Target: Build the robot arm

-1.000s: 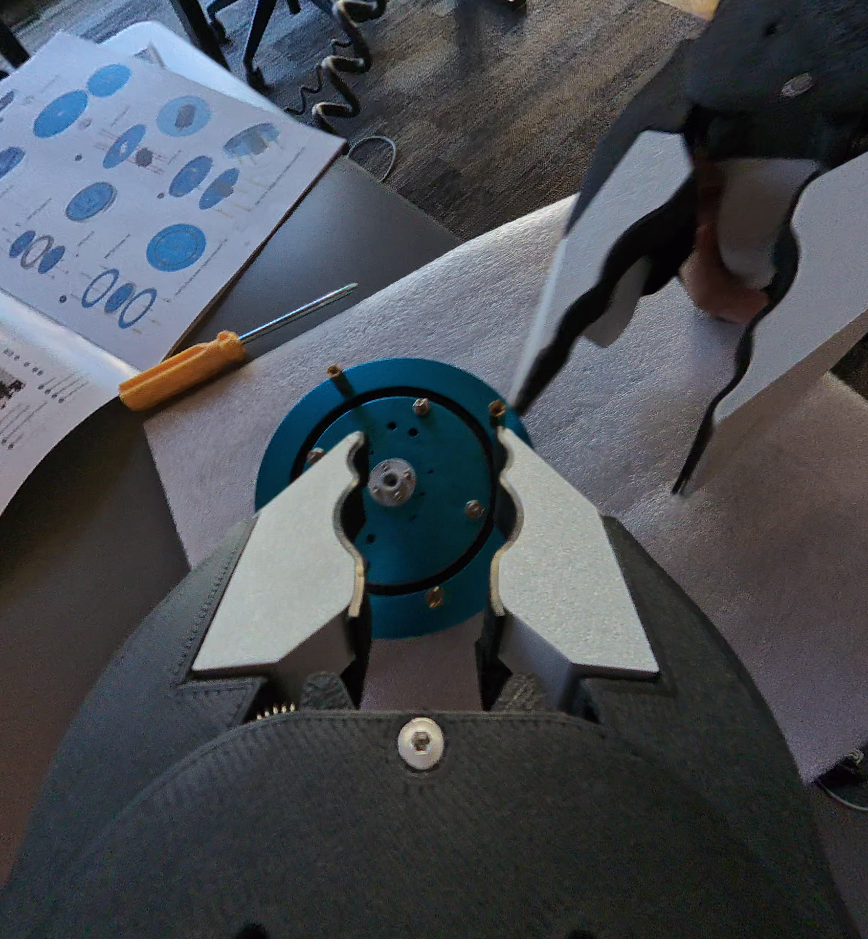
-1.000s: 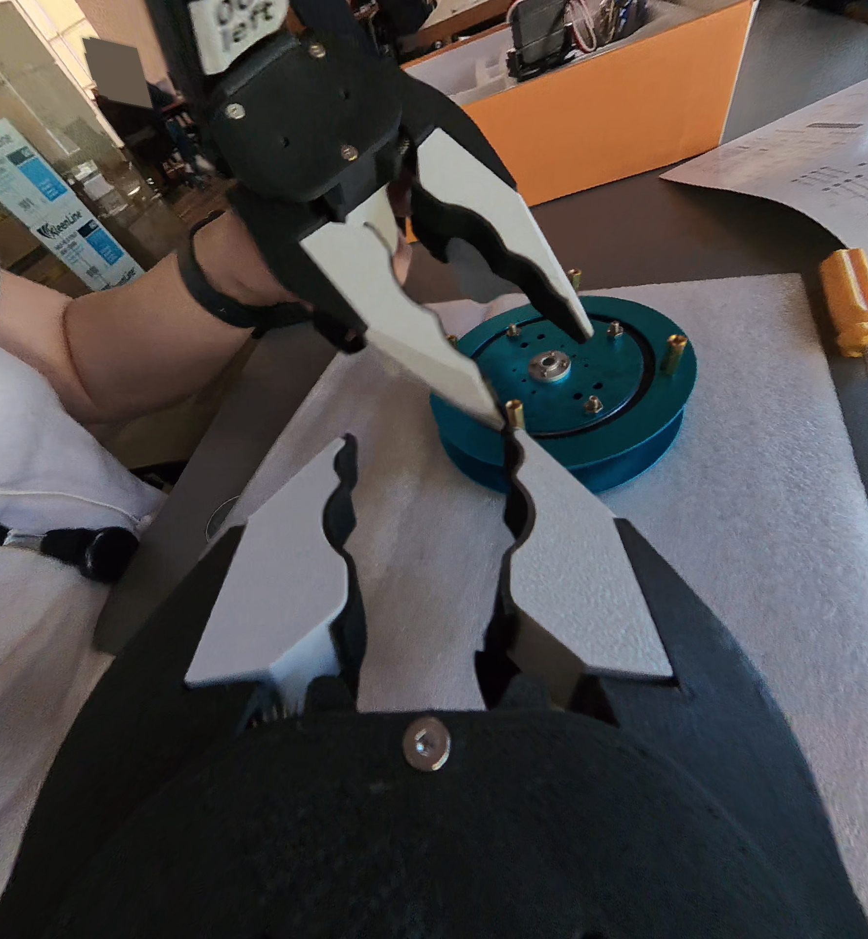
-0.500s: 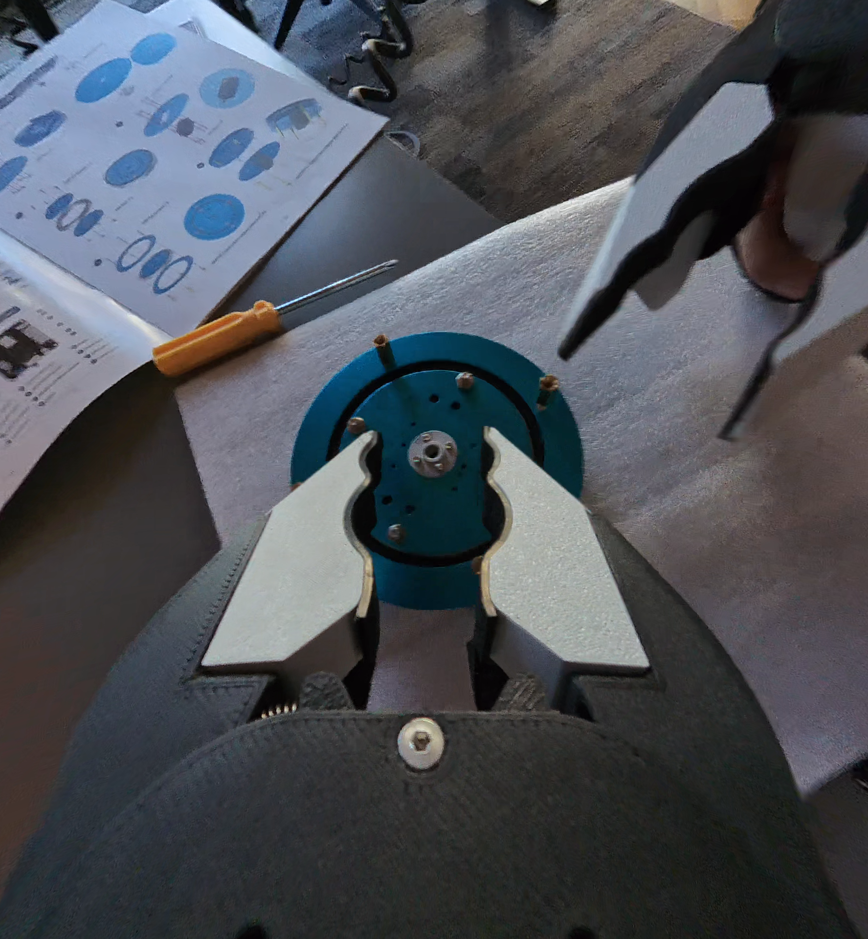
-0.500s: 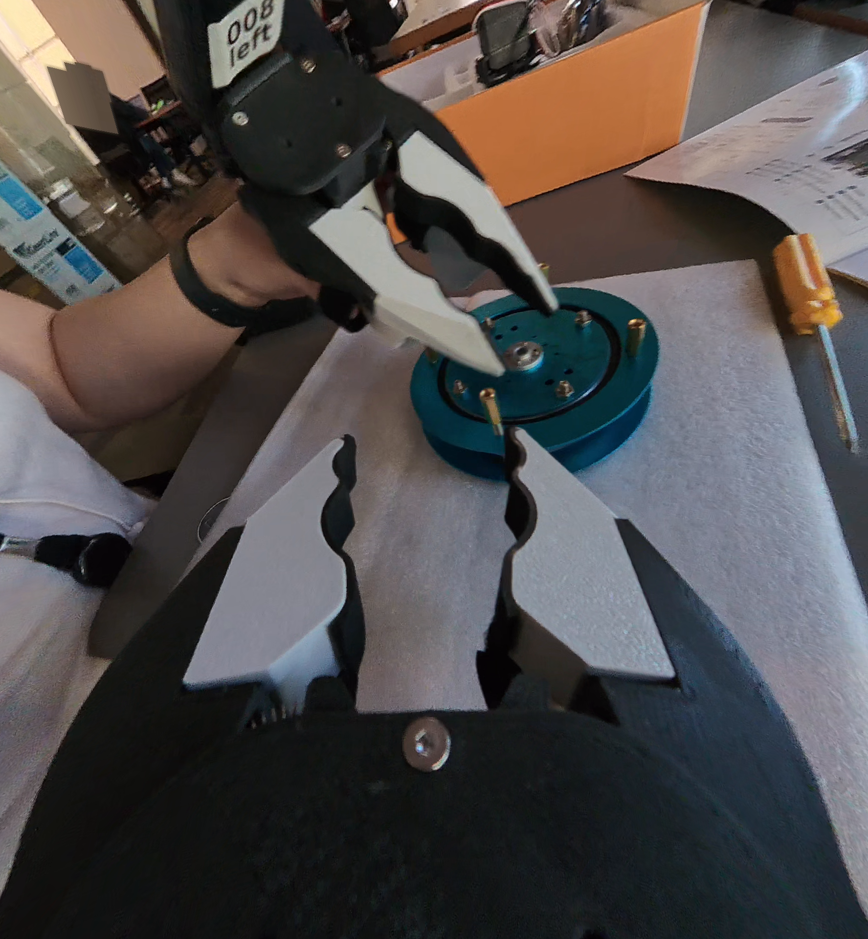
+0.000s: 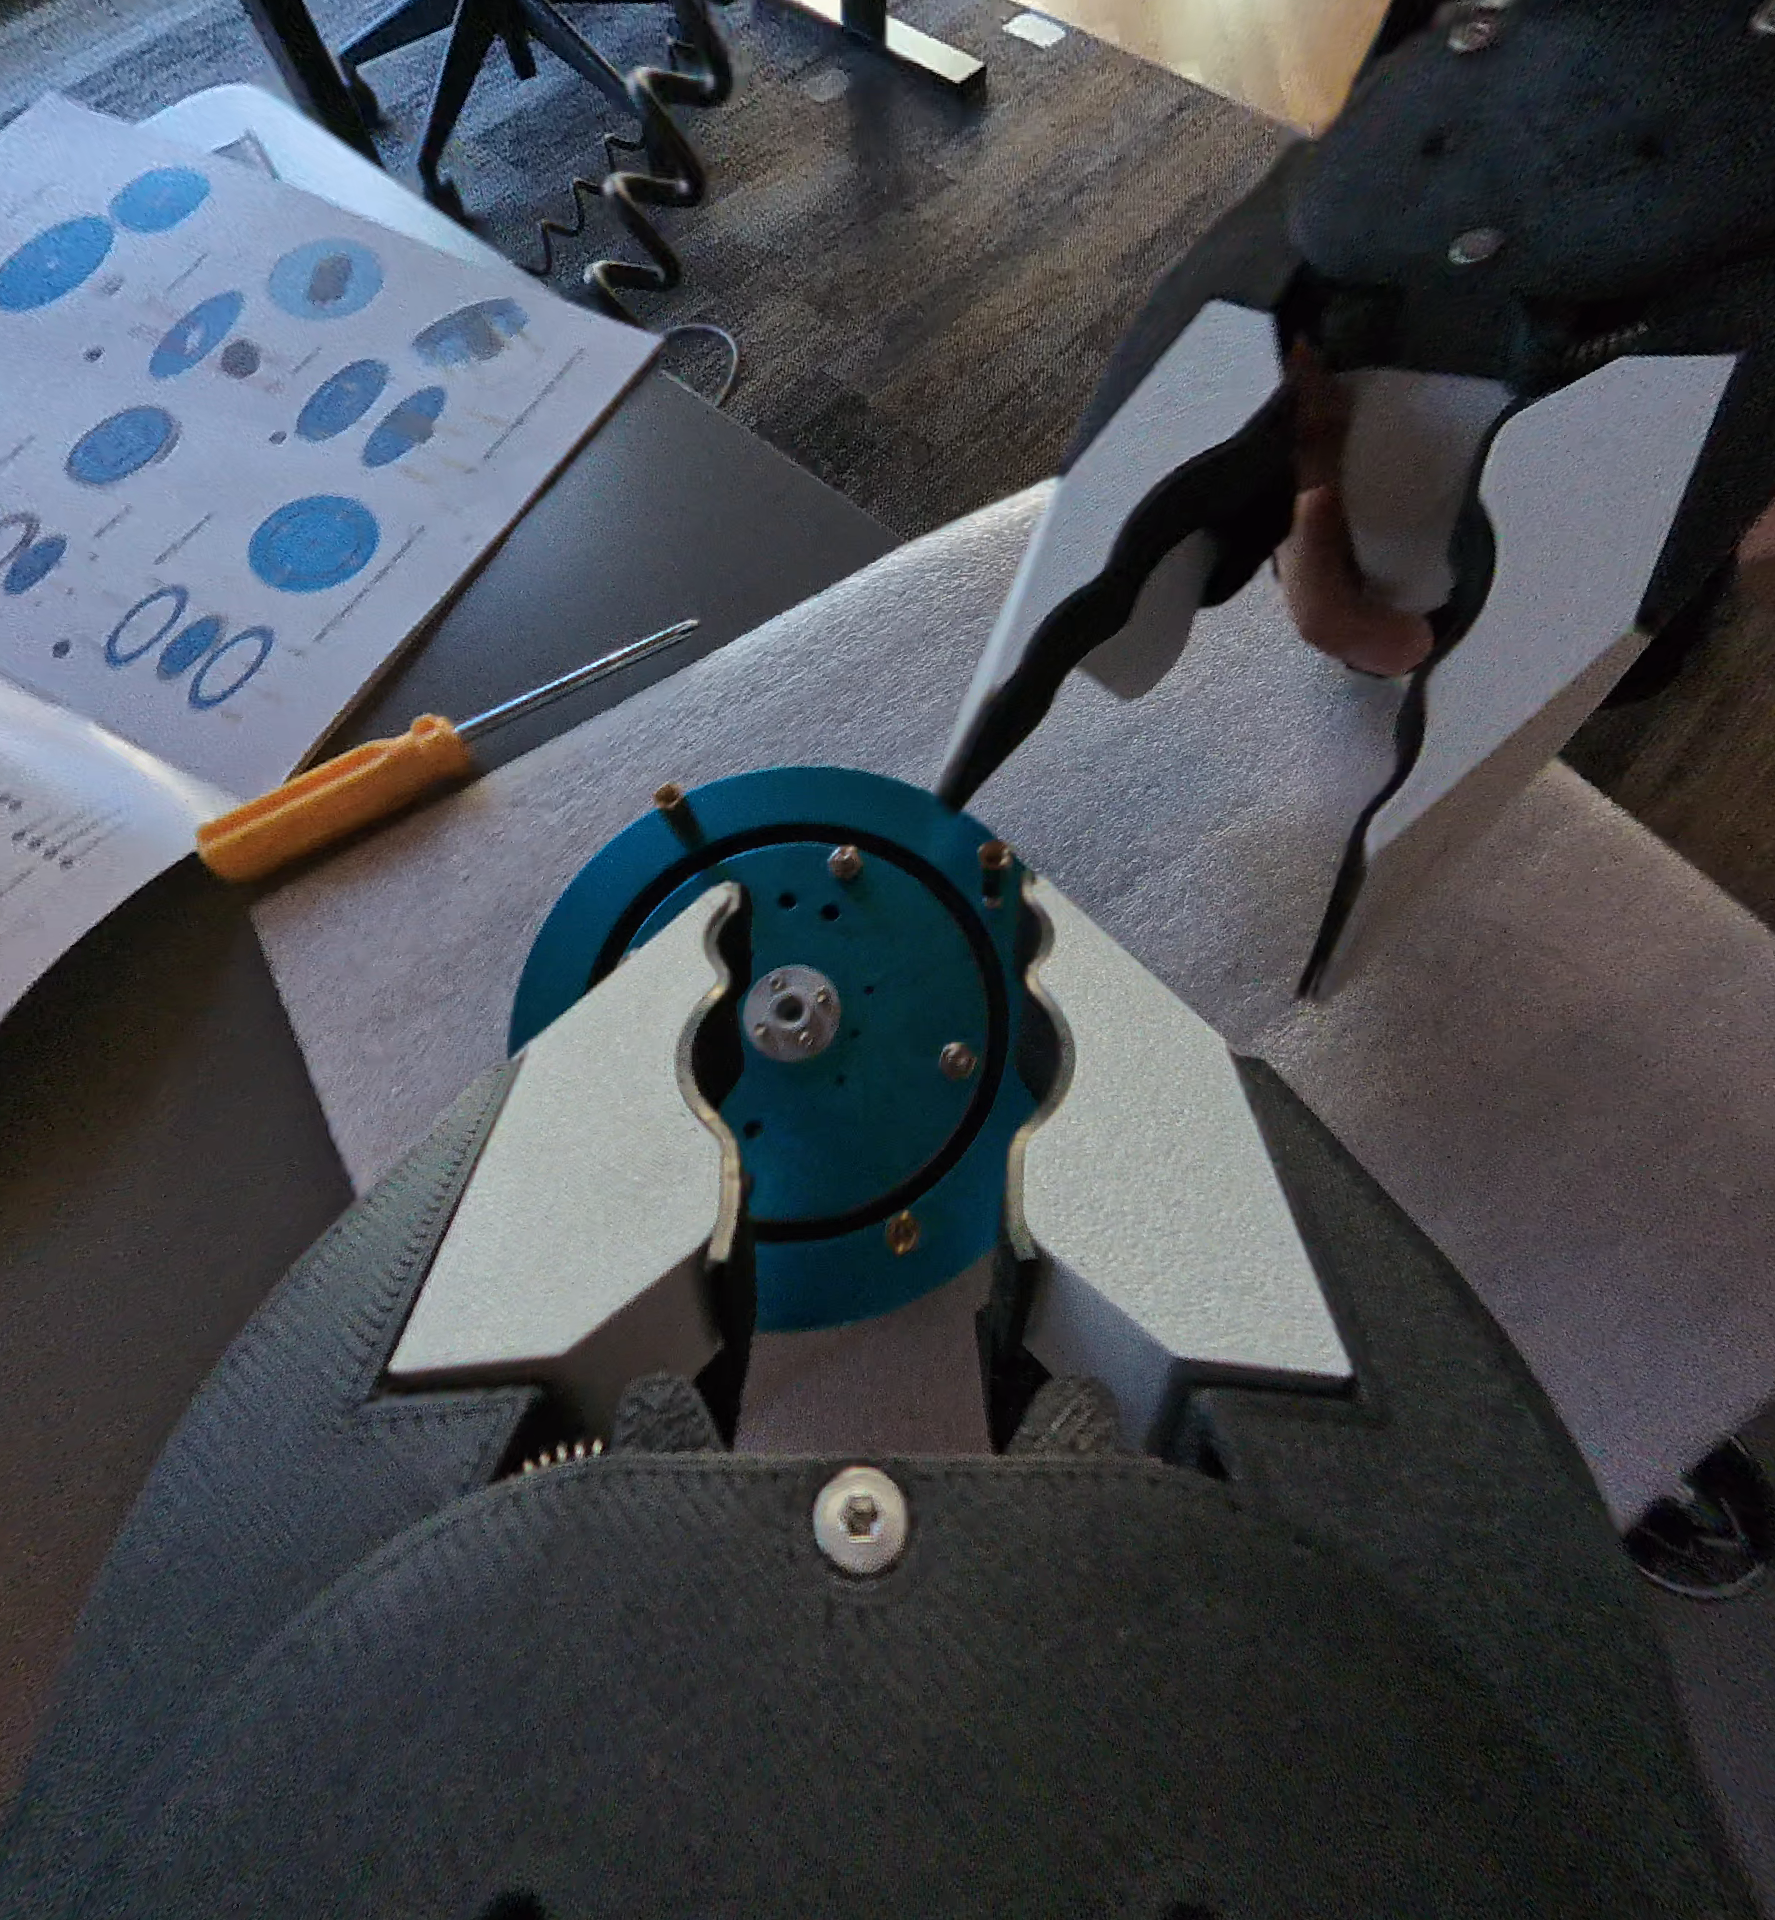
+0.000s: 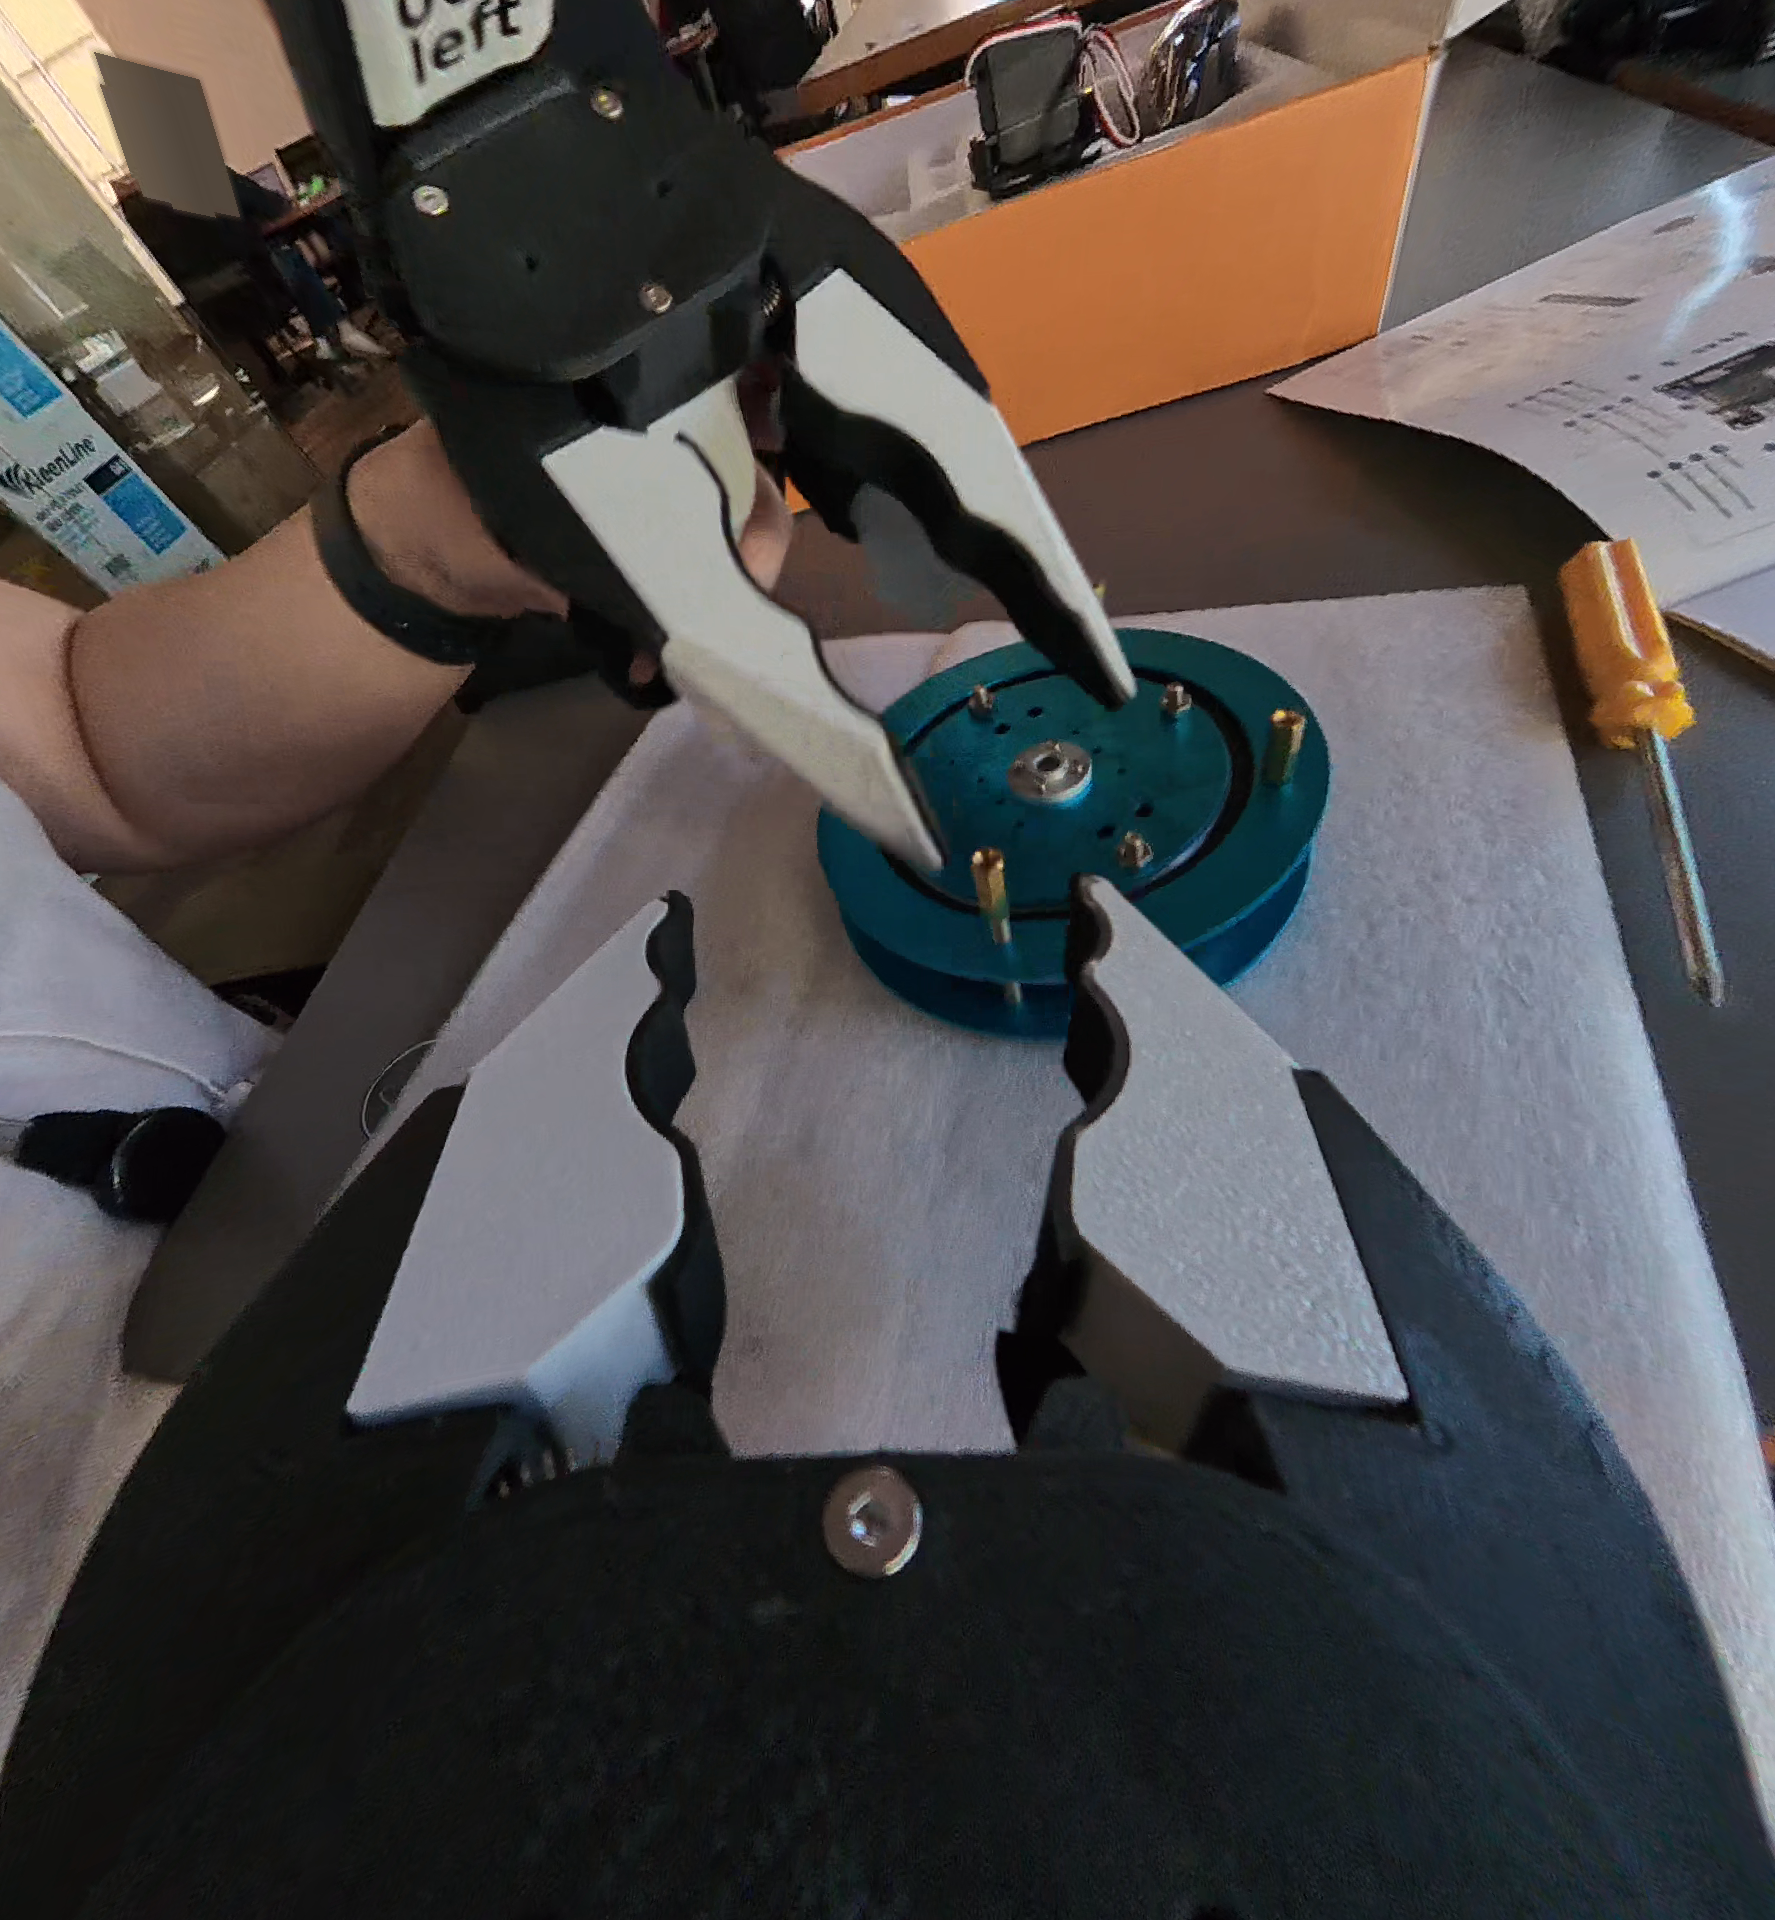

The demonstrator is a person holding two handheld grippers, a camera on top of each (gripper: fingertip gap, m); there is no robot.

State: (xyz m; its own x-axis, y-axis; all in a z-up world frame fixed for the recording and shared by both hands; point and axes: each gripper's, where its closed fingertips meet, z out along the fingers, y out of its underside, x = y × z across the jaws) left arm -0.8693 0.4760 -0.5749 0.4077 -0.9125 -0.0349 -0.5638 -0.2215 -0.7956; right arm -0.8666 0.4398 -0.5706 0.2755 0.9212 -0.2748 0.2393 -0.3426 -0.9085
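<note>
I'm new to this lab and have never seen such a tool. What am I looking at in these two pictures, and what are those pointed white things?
No robot here: a person holds a two-finger gripper in each hand, with a camera on each looking along its fingers. One picture is from the left gripper, the other from the right gripper. Both are open and hold nothing. The left one points down over a blue round metal part with brass posts, its tips at or just above the top face. That part sits on a white foam sheet on a dark table. Nearby lie a yellow-handled screwdriver, an open booklet and an orange box.
</note>
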